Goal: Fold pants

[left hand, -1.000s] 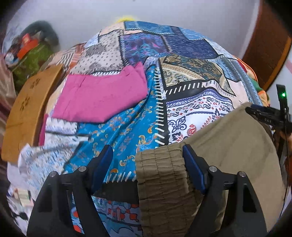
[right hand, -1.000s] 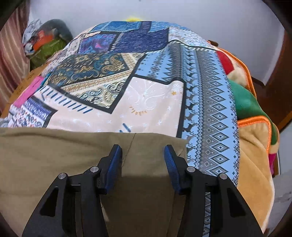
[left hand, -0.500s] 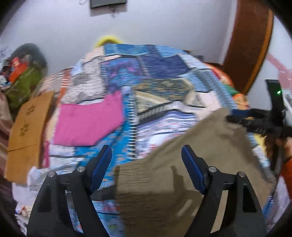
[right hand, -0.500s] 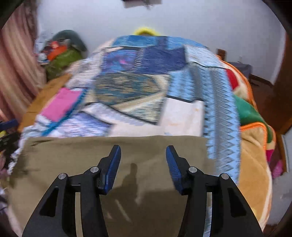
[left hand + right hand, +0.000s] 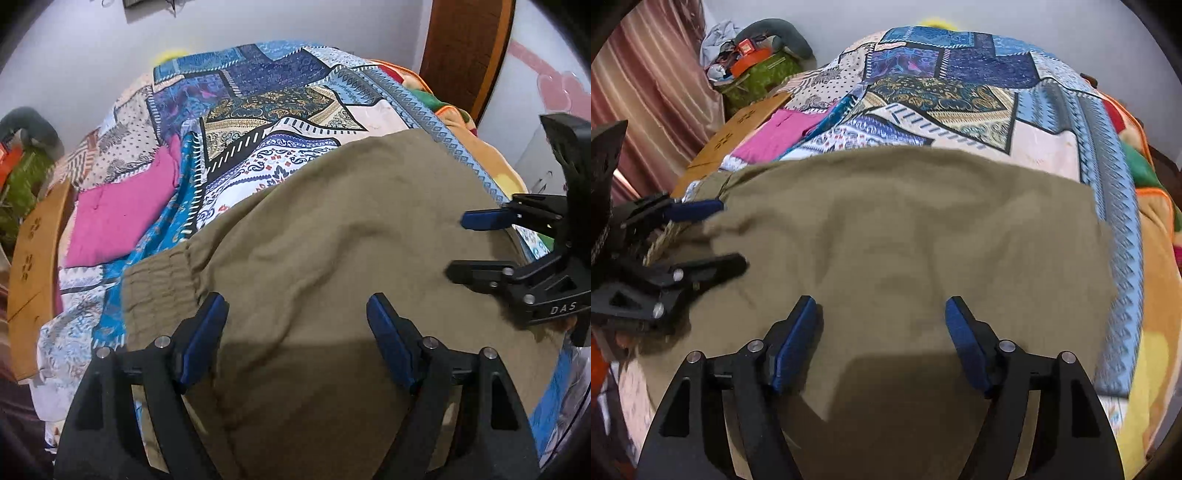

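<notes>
Item: olive pants, spread flat on patchwork quilt, elastic waistband at our left. Soft, light, limp cloth; we'd expect sag and wrinkling, so grab at waistband and hem corners. Left gripper: jaws wide, nothing held. Right gripper: jaws just been opening, pants beneath, not pinched.

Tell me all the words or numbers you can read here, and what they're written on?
"DAS": on the black right gripper, seen from the left wrist.
The brown board by the bed carries small dark marks, too small to read.
The orange thing in the corner pile is too blurred to show any words.
Nothing to read on the pants or the quilt.
</notes>
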The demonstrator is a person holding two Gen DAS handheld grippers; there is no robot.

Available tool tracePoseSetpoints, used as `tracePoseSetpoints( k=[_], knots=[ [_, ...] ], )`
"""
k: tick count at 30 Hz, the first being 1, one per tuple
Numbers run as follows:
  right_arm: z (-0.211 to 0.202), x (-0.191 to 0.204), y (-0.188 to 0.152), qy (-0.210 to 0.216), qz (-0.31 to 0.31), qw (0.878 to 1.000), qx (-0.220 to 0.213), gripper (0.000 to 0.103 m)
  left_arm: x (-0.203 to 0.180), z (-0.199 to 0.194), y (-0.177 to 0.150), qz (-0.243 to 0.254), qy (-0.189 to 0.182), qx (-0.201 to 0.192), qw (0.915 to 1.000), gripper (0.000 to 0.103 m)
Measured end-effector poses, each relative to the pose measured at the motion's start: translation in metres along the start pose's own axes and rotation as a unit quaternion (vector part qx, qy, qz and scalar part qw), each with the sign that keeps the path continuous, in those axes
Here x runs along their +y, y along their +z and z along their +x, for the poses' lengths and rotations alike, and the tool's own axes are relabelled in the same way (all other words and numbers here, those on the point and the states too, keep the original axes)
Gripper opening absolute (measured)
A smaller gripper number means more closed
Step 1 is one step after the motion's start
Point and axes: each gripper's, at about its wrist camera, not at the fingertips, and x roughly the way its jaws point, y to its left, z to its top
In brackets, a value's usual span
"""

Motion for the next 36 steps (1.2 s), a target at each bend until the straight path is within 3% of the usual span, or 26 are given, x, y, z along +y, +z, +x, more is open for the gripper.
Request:
tracePoseSetpoints(
  k=[4,8,11,21,28,33,36],
  knots=[
    [-0.019,0.001,-0.028,-0.014,0.002,1.0,-0.011,0.069,0.0,-0.015,-0.016,0.002,0.002,-0.009,1.0,0.08],
    [-0.031,-0.003,-0.043,-0.018,0.028,0.999,-0.017,0.069,-0.007,-0.029,-0.036,0.019,0.036,-0.016,0.9991,0.086],
    [-0.041,-0.007,-0.055,-0.031,0.04,0.998,-0.024,0.069,-0.004,-0.039,-0.052,0.009,0.037,-0.025,0.999,0.087],
    [-0.061,-0.003,-0.089,-0.072,0.04,0.996,-0.023,0.07,0.032,-0.069,-0.091,-0.078,0.024,-0.024,0.9964,0.089],
    [-0.08,0.003,-0.082,-0.085,0.036,0.995,-0.041,0.07,0.05,-0.094,-0.102,-0.122,0.039,-0.027,0.9915,0.089],
    [-0.092,0.026,-0.063,-0.077,0.012,0.993,-0.085,0.07,0.069,-0.113,-0.104,-0.21,-0.059,-0.037,0.9752,0.089],
    [-0.09,0.042,-0.047,-0.063,0.0,0.992,-0.106,0.07,0.067,-0.11,-0.105,-0.231,-0.091,-0.031,0.9682,0.089]
  ],
)
